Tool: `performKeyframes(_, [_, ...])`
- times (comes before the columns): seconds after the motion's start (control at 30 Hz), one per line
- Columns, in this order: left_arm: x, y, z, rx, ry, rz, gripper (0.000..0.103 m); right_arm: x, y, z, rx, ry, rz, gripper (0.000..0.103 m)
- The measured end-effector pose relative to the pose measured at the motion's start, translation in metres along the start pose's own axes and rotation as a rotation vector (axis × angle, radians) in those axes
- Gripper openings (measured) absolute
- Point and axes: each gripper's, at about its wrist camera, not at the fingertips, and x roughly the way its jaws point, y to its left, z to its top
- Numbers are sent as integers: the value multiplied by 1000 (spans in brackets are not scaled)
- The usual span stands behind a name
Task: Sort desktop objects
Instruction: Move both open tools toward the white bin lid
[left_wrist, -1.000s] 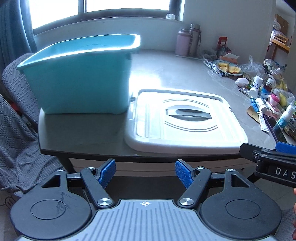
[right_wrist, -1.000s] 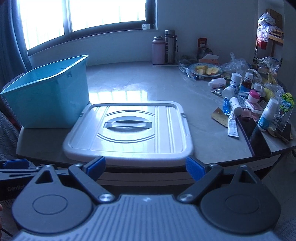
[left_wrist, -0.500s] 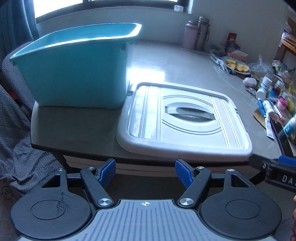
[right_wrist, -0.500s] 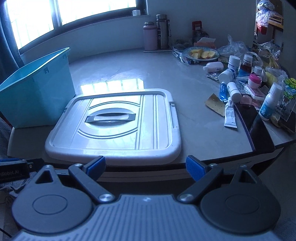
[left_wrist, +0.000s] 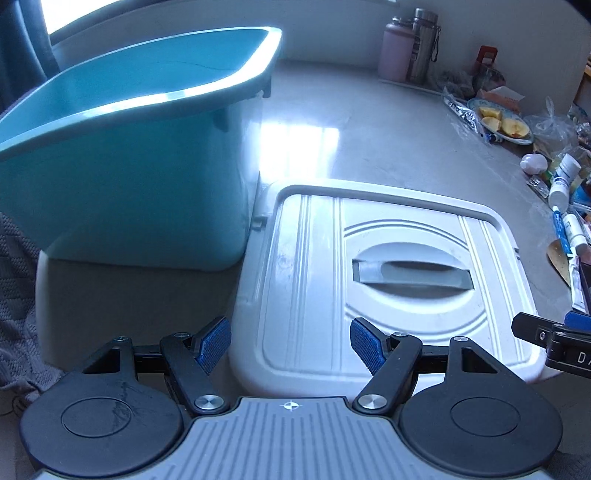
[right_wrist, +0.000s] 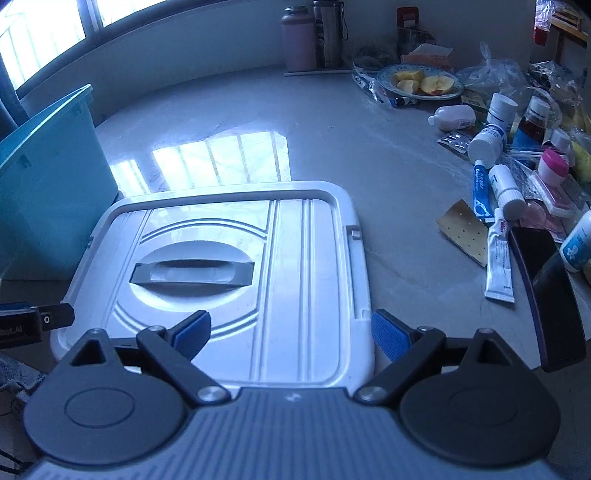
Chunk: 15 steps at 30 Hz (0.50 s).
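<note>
An empty teal bin (left_wrist: 129, 155) stands at the table's left; it also shows in the right wrist view (right_wrist: 48, 192). A white lid (left_wrist: 388, 280) with a grey handle lies flat beside it, near the front edge, and also shows in the right wrist view (right_wrist: 229, 280). Small bottles and tubes (right_wrist: 495, 177) lie in a heap at the right. My left gripper (left_wrist: 290, 345) is open and empty over the lid's near left corner. My right gripper (right_wrist: 291, 332) is open and empty over the lid's near right part.
A dark phone (right_wrist: 546, 291) lies at the table's right front edge. A plate of fruit (right_wrist: 419, 83) and two flasks (right_wrist: 314, 35) stand at the back. A grey knitted chair cover (left_wrist: 18, 295) is at the left.
Both grippers have moved forward and up over the table's front edge, so they are now above the near part of the lid. Both stay open.
</note>
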Motion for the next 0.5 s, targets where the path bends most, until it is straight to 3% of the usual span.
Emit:
performKeyframes(0.37, [65,0,40,6,151,9,74,64,-17,38,66,184,-2,96])
performKeyframes(0.5, [78,-1,37,0,164,21,90,77,-14,39,50,233,-7,103])
